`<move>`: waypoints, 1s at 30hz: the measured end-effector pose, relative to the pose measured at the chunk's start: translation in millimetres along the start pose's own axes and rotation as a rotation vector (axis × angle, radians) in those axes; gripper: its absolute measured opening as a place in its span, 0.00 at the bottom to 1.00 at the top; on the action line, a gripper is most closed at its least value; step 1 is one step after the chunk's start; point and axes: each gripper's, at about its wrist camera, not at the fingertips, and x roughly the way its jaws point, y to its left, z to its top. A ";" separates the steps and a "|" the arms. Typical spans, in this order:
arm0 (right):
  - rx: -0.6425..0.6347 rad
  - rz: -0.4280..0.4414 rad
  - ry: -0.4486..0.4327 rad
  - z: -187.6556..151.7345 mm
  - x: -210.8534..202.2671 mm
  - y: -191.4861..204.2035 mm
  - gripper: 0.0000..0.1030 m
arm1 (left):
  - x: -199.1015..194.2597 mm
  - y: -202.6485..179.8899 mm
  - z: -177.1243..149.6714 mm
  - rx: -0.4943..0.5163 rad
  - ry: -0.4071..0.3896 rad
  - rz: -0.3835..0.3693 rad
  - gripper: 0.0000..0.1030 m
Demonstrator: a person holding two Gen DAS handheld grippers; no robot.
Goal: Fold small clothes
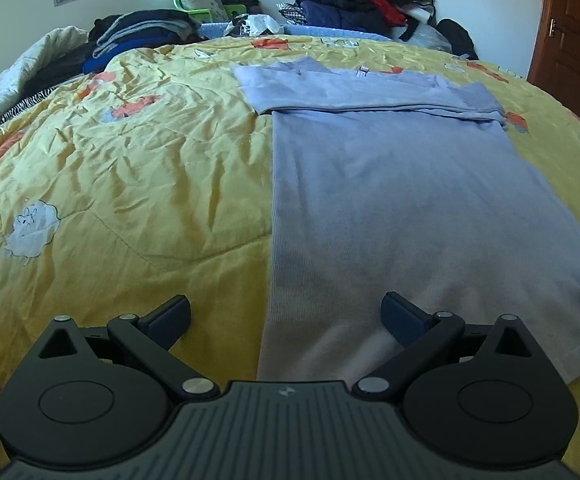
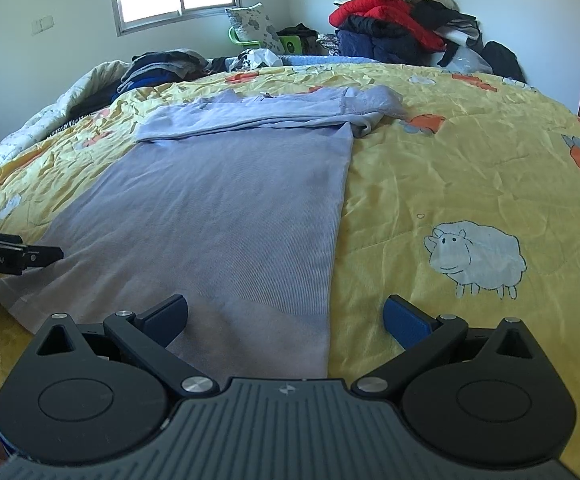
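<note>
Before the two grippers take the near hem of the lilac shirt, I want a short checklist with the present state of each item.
1. Left gripper open: ok, jaws wide apart.
2. Right gripper open: ok, jaws wide apart.
3. Each gripper over a near corner of the lilac shirt: ok.
4. Sleeves already folded across the top: ok.
5. Shirt body lies flat on the yellow quilt: ok, only slight wrinkles.
6. Fingers touch the fabric: cannot tell.
</note>
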 end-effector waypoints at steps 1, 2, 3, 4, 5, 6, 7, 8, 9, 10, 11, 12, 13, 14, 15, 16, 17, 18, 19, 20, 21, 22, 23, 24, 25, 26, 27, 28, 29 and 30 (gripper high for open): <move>0.006 0.001 -0.001 0.1 0.2 -0.8 1.00 | 0.2 0.0 -0.2 0.002 0.000 -0.002 0.99; 0.011 0.002 -0.002 0.1 0.3 -1.3 1.00 | 0.0 -0.2 -0.4 0.005 0.000 -0.002 0.99; 0.016 0.004 -0.003 0.2 0.4 -1.8 1.00 | -0.1 -0.4 -0.6 0.007 -0.002 -0.002 0.99; 0.020 0.005 -0.004 0.3 0.2 -1.7 1.00 | -0.2 -0.8 -0.9 0.009 -0.003 -0.002 0.99; 0.023 0.006 -0.005 0.2 0.1 -2.1 1.00 | -0.3 -1.3 -1.2 0.010 -0.005 -0.001 0.99; 0.022 0.008 -0.005 0.4 0.1 -2.3 1.00 | -0.2 -1.7 -1.5 0.011 -0.007 -0.002 0.99; 0.017 0.008 -0.003 0.3 0.1 -1.9 1.00 | -0.5 -1.4 -1.7 0.010 -0.008 -0.002 0.99; 0.011 0.007 -0.002 0.6 0.3 -1.6 1.00 | -0.5 -1.5 -1.7 0.010 -0.008 -0.002 0.99; 0.004 0.006 -0.001 0.5 0.4 -0.9 1.00 | -0.2 -1.0 -1.4 0.011 -0.007 -0.003 0.99; -0.002 0.006 0.000 0.2 0.2 -0.4 1.00 | -0.2 -0.9 -1.1 0.012 -0.007 -0.004 0.99; -0.004 0.006 0.000 -0.1 -0.2 0.8 1.00 | -0.2 -0.6 -1.0 0.014 -0.006 -0.006 0.99; -0.004 0.007 -0.002 -0.4 -0.4 0.7 1.00 | -0.1 -0.2 -0.9 0.014 -0.006 -0.008 0.99; -0.005 0.006 -0.004 -0.8 -0.6 1.0 1.00 | 0.0 0.2 -1.1 0.013 -0.006 -0.009 0.99; -0.006 0.005 -0.005 -1.2 -0.6 1.6 1.00 | -0.1 0.0 -1.0 0.012 -0.007 -0.008 0.99; -0.008 0.004 -0.006 -1.6 -0.5 2.2 1.00 | -0.2 -0.1 -0.9 0.014 -0.007 -0.007 0.99; -0.011 0.002 -0.006 -2.0 -0.5 2.7 1.00 | -0.3 -0.6 -1.1 0.015 -0.009 -0.006 0.99; -0.014 0.000 -0.007 -2.2 -0.4 3.0 1.00 | -0.4 -0.8 -1.4 0.016 -0.012 -0.005 0.99; -0.015 -0.001 -0.007 -2.4 -0.4 3.5 1.00 | -0.3 -0.8 -1.7 0.017 -0.014 -0.004 0.99; -0.017 -0.001 -0.007 -2.4 -0.5 3.5 1.00 | -0.4 -1.2 -1.9 0.018 -0.016 -0.003 0.99; -0.016 -0.001 -0.007 -2.4 -0.6 3.4 1.00 | -0.4 -1.0 -1.6 0.019 -0.015 -0.005 0.99; -0.013 0.001 -0.006 -2.5 -0.6 3.5 1.00 | -0.8 -1.0 -1.8 0.022 -0.013 -0.009 0.99; -0.011 0.002 -0.005 -2.5 -0.6 3.6 1.00 | -1.1 -0.4 -1.5 0.027 -0.009 -0.016 0.99; -0.007 0.004 -0.004 -2.3 -1.3 3.4 1.00 | -1.6 0.3 -1.2 0.032 -0.006 -0.024 0.99; -0.001 0.007 -0.001 -2.1 -1.8 3.1 1.00 | -2.0 1.5 -1.0 0.039 -0.005 -0.034 0.99; 0.002 0.008 0.000 -1.6 -2.2 2.6 1.00 | -2.2 2.9 -1.0 0.043 -0.005 -0.043 0.99; 0.006 0.011 0.001 -0.9 -2.5 1.6 0.99 | -2.3 4.0 -0.9 0.046 -0.005 -0.047 0.99; 0.008 0.013 0.001 -1.1 -2.7 1.2 0.99 | -2.4 4.4 -1.0 0.048 -0.006 -0.047 0.99; 0.009 0.013 0.001 -1.2 -2.9 0.8 0.99 | -2.4 4.5 -1.0 0.051 -0.005 -0.046 0.99; 0.010 0.014 0.000 -1.1 -3.1 0.7 0.99 | -2.6 4.1 -1.1 0.054 -0.005 -0.044 0.99; 0.012 0.014 0.000 -0.9 -3.3 0.7 0.99 | -2.7 3.2 -1.3 0.057 -0.006 -0.042 0.99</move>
